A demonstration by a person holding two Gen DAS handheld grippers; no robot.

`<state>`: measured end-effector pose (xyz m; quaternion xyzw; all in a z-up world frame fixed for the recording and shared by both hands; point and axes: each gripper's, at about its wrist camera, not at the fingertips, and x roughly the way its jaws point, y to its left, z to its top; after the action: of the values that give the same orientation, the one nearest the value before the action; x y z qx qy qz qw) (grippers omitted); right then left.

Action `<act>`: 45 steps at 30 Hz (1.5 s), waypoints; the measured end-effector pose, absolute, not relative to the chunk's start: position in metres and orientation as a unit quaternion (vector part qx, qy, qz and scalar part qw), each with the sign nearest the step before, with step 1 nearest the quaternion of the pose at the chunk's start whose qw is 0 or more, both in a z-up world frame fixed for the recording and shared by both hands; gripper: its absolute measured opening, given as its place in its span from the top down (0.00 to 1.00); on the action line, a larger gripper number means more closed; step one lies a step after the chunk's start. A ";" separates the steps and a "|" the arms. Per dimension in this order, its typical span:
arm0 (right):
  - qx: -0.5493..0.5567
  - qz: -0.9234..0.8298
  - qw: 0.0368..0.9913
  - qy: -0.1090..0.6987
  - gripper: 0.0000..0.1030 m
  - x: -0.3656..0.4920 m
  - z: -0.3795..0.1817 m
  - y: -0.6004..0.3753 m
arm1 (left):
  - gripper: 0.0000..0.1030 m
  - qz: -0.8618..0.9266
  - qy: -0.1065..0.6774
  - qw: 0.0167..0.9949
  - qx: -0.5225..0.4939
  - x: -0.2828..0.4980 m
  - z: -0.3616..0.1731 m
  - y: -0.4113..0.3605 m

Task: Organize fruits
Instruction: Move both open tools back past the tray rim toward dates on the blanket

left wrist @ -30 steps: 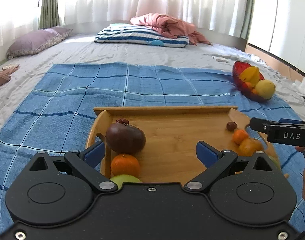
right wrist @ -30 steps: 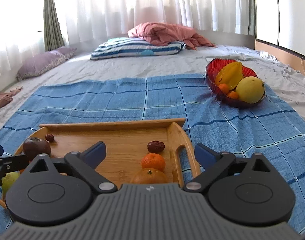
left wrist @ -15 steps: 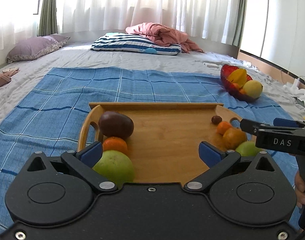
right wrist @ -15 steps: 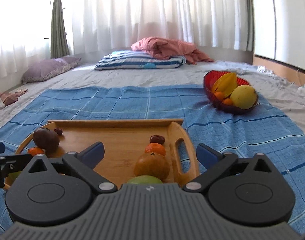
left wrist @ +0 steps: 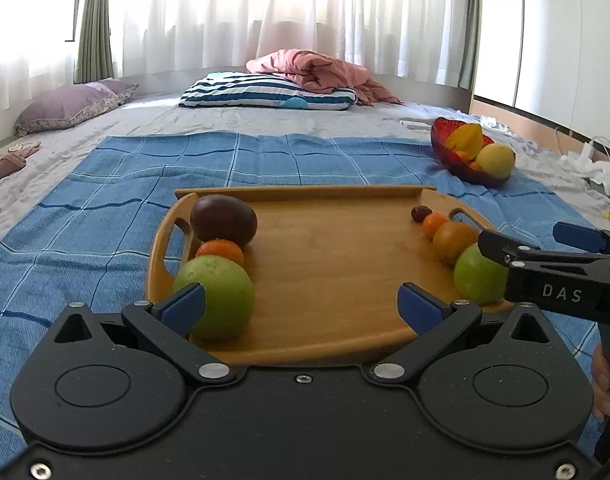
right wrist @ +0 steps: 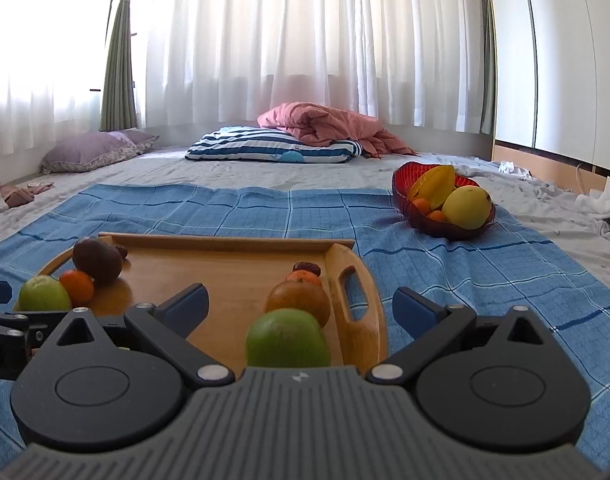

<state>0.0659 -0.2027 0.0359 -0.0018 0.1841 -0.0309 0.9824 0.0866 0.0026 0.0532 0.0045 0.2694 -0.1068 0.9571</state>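
— Where's the fruit?
— On the wooden tray (left wrist: 329, 272), just ahead of both tongs: a green apple (left wrist: 217, 300) beside the left tongs (left wrist: 301, 304), another (right wrist: 287, 338) between the right tongs' (right wrist: 301, 306) fingers, untouched.
— The tongs?
— Both spread, holding nothing.
— Beyond?
— A red bowl (right wrist: 403, 200), ahead-right.

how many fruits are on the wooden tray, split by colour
On the wooden tray:
green: 2
orange: 3
dark purple-brown, large: 1
small dark red-brown: 2
total: 8
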 end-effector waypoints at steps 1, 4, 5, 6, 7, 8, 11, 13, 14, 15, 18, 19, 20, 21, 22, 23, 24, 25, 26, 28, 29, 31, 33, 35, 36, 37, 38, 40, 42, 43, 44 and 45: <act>-0.004 -0.030 0.982 0.184 0.00 0.064 0.034 -0.202 | 0.01 -0.107 0.268 0.957 0.006 0.085 0.052 0.002; -0.005 -0.030 0.983 0.181 0.00 0.057 0.029 -0.201 | 0.00 -0.109 0.265 0.958 0.009 0.080 0.049 0.000; -0.006 -0.029 0.983 0.182 0.00 0.056 0.028 -0.201 | 0.00 -0.111 0.264 0.958 0.009 0.078 0.048 0.000; -0.006 -0.029 0.983 0.182 0.00 0.054 0.026 -0.201 | 0.00 -0.112 0.264 0.958 0.009 0.076 0.047 -0.001; -0.008 -0.028 0.983 0.181 0.00 0.052 0.025 -0.200 | 0.00 -0.112 0.264 0.958 0.010 0.074 0.046 -0.001; -0.011 -0.027 0.983 0.179 0.00 0.049 0.023 -0.199 | 0.00 -0.112 0.264 0.958 0.012 0.073 0.045 -0.002; -0.021 -0.023 0.985 0.172 0.00 0.042 0.018 -0.195 | 0.00 -0.111 0.266 0.957 0.018 0.069 0.040 -0.004; -0.028 -0.018 0.985 0.169 0.00 0.039 0.016 -0.193 | 0.00 -0.110 0.268 0.957 0.021 0.067 0.037 -0.005; -0.030 -0.015 0.985 0.168 0.00 0.038 0.015 -0.193 | 0.00 -0.110 0.269 0.957 0.022 0.067 0.035 -0.005; -0.033 -0.013 0.985 0.166 0.00 0.035 0.013 -0.191 | 0.00 -0.110 0.269 0.956 0.022 0.066 0.034 -0.005; -0.046 -0.012 0.986 0.163 0.00 0.031 0.010 -0.188 | 0.00 -0.110 0.271 0.956 0.023 0.063 0.031 -0.005; -0.049 -0.011 0.985 0.162 0.00 0.030 0.008 -0.187 | 0.00 -0.110 0.272 0.956 0.023 0.063 0.030 -0.004; -0.050 -0.009 0.985 0.163 0.00 0.030 0.007 -0.187 | 0.00 -0.111 0.273 0.955 0.022 0.062 0.029 -0.003; -0.051 -0.008 0.985 0.164 0.00 0.029 0.006 -0.186 | 0.00 -0.113 0.275 0.954 0.020 0.062 0.027 -0.003; -0.052 -0.005 0.985 0.165 0.00 0.028 0.005 -0.186 | 0.00 -0.116 0.277 0.954 0.019 0.061 0.026 -0.003; -0.053 -0.003 0.985 0.166 0.00 0.028 0.004 -0.186 | 0.00 -0.119 0.279 0.953 0.018 0.060 0.026 -0.002; -0.056 -0.001 0.984 0.168 0.00 0.028 0.003 -0.185 | 0.00 -0.120 0.279 0.953 0.017 0.060 0.024 -0.002; -0.058 0.000 0.984 0.168 0.00 0.028 0.002 -0.184 | 0.00 -0.121 0.279 0.952 0.017 0.060 0.023 -0.002; -0.061 0.002 0.984 0.169 0.00 0.027 0.002 -0.184 | 0.00 -0.121 0.280 0.952 0.018 0.059 0.022 -0.001; -0.064 0.007 0.983 0.174 0.00 0.029 0.001 -0.183 | 0.00 -0.119 0.282 0.952 0.019 0.059 0.020 -0.001; -0.065 0.012 0.982 0.180 0.00 0.030 0.000 -0.183 | 0.00 -0.118 0.283 0.952 0.020 0.059 0.020 0.000; -0.065 0.021 0.980 0.186 0.00 0.032 -0.002 -0.183 | 0.00 -0.116 0.284 0.951 0.021 0.060 0.019 0.001; -0.067 0.029 0.979 0.191 0.00 0.034 -0.003 -0.182 | 0.00 -0.115 0.284 0.952 0.023 0.060 0.018 0.002; -0.068 0.034 0.978 0.192 0.00 0.034 -0.005 -0.181 | 0.00 -0.114 0.284 0.952 0.024 0.060 0.018 0.003; -0.069 0.035 0.978 0.192 0.00 0.034 -0.006 -0.181 | 0.00 -0.114 0.285 0.951 0.024 0.060 0.017 0.003; -0.071 0.035 0.978 0.192 0.00 0.035 -0.007 -0.180 | 0.00 -0.115 0.287 0.951 0.026 0.060 0.017 0.003; -0.072 0.035 0.978 0.193 0.00 0.034 -0.007 -0.180 | 0.01 -0.117 0.289 0.950 0.026 0.060 0.016 0.003; -0.070 0.039 0.977 0.196 0.00 0.035 -0.009 -0.181 | 0.01 -0.123 0.293 0.948 0.025 0.061 0.015 0.004; -0.068 0.042 0.977 0.198 0.00 0.036 -0.010 -0.181 | 0.03 -0.126 0.297 0.946 0.020 0.062 0.013 0.004; -0.067 0.043 0.977 0.198 0.00 0.036 -0.011 -0.181 | 0.06 -0.131 0.300 0.945 0.016 0.063 0.013 0.005; -0.066 0.045 0.977 0.197 0.00 0.036 -0.011 -0.182 | 0.09 -0.135 0.303 0.943 0.013 0.064 0.012 0.005; -0.064 0.046 0.977 0.197 0.00 0.036 -0.011 -0.182 | 0.13 -0.140 0.306 0.942 0.008 0.064 0.012 0.005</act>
<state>0.0355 -0.1824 -0.0114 -0.0639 0.1966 0.0460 0.9773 0.0644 0.0055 0.0121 0.0082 0.3061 -0.1401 0.9416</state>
